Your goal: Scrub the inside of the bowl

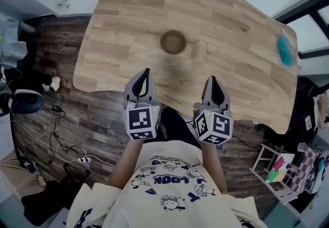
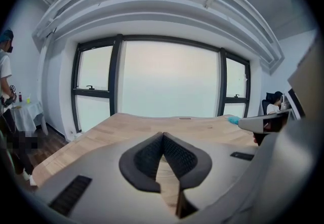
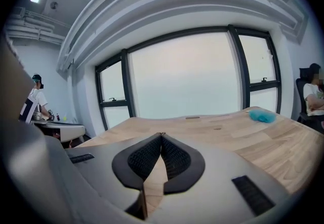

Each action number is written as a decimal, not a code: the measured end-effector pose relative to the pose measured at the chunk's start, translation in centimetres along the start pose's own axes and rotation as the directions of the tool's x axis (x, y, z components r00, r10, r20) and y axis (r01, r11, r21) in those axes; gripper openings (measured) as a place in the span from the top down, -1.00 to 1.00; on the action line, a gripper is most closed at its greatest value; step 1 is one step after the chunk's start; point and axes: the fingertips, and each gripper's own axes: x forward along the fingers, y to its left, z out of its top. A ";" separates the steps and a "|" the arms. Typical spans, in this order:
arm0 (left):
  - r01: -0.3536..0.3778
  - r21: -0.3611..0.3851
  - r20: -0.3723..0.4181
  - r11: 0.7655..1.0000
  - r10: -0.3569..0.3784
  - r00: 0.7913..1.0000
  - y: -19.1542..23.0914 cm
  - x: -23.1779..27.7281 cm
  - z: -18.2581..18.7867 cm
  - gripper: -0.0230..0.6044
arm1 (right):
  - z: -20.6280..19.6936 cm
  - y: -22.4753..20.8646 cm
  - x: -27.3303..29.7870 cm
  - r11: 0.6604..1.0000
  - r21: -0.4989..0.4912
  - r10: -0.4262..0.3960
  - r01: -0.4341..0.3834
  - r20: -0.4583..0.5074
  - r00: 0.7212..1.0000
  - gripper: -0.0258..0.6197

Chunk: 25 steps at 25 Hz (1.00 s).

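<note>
We hold the left tool (image 1: 147,71) and right tool (image 1: 213,78) side by side, both clenched empty, at the bench (image 1: 123,31) edge. Bowl (image 1: 173,41) sits mid-bench, windows (image 2: 172,76) beyond.

Pale wooden table (image 1: 231,36) on dark plank floor (image 1: 97,114), broad black-framed windows (image 2: 169,79), white walls (image 2: 53,96), soft daylight.

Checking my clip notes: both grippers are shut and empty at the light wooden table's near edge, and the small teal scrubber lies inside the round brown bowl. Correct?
No. The small teal scrubber lies on the light wooden table by its right edge, far from the round brown bowl, as the head view shows. The left gripper and right gripper are indeed shut and empty.
</note>
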 end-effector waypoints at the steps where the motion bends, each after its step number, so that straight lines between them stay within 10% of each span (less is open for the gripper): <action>1: -0.007 -0.003 -0.005 1.000 0.007 1.000 0.0 0.4 0.1 0.84 | 0.1 -0.2 0.5 1.000 0.004 0.003 -0.003 -0.005 1.000 0.94; 25: 0.004 -0.041 -0.132 0.999 -0.010 0.991 1.5 8.2 -1.9 0.84 | -2.9 -2.7 8.8 0.999 0.022 -0.029 0.033 -0.156 0.987 0.93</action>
